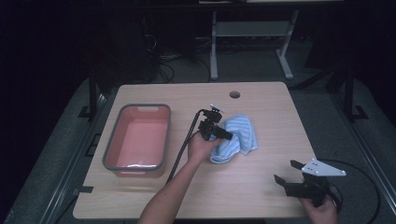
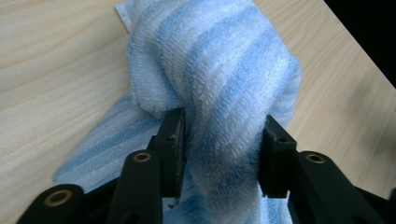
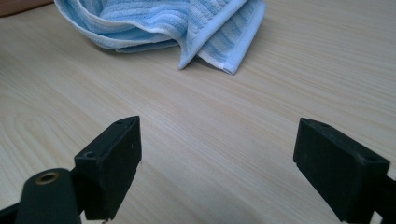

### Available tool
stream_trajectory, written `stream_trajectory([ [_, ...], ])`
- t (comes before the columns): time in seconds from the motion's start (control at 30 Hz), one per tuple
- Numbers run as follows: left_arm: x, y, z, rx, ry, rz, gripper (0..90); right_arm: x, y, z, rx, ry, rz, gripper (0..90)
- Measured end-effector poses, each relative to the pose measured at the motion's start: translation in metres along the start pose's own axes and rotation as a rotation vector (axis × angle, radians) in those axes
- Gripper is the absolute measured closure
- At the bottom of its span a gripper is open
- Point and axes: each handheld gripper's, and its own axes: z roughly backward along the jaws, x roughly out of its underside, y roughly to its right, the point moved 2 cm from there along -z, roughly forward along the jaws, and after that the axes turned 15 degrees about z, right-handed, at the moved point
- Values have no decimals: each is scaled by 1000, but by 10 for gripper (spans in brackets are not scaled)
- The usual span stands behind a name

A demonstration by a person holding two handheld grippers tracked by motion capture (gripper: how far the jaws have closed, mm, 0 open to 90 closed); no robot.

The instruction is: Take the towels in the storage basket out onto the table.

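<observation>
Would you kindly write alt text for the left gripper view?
The left gripper has its two black jaws closed around a raised fold of a blue-and-white striped towel, which lies bunched on a light wooden table.

The towel [image 2: 224, 79] is soft looped terry cloth, ribbed in blue and white stripes. The table [image 3: 243, 121] is pale wood-grain laminate, smooth and matt. At its nine o'clock side, the tub [image 1: 137, 137] looks like smooth pink plastic with a grey rim. The left gripper [image 2: 222, 154] is matt black plastic with brass-coloured rivets.
</observation>
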Motion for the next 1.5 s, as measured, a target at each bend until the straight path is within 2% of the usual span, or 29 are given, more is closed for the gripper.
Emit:
stream_trajectory([
  [0.07,0,0,1,12,7,15,556,0,0,0,-4,-3,-1,148],
  [0.2,-1,1,5,24,19,17,540,-1,-1,1,0,0,3,148],
  [0.27,0,1,6,17,17,3,536,-1,-1,0,-2,-1,4,148],
  [0.47,2,1,9,18,20,-6,504,-1,-1,-1,-6,-4,7,148],
  [0.63,4,0,16,42,26,-5,485,0,-2,-1,-6,-8,8,148],
  [0.87,7,-1,28,44,33,-33,457,0,-1,-2,-4,-10,7,148],
  [1.17,12,-4,41,65,71,-19,423,0,1,-1,1,-14,7,148],
  [1.5,19,1,50,53,72,-63,374,0,0,-2,2,-14,13,148],
])
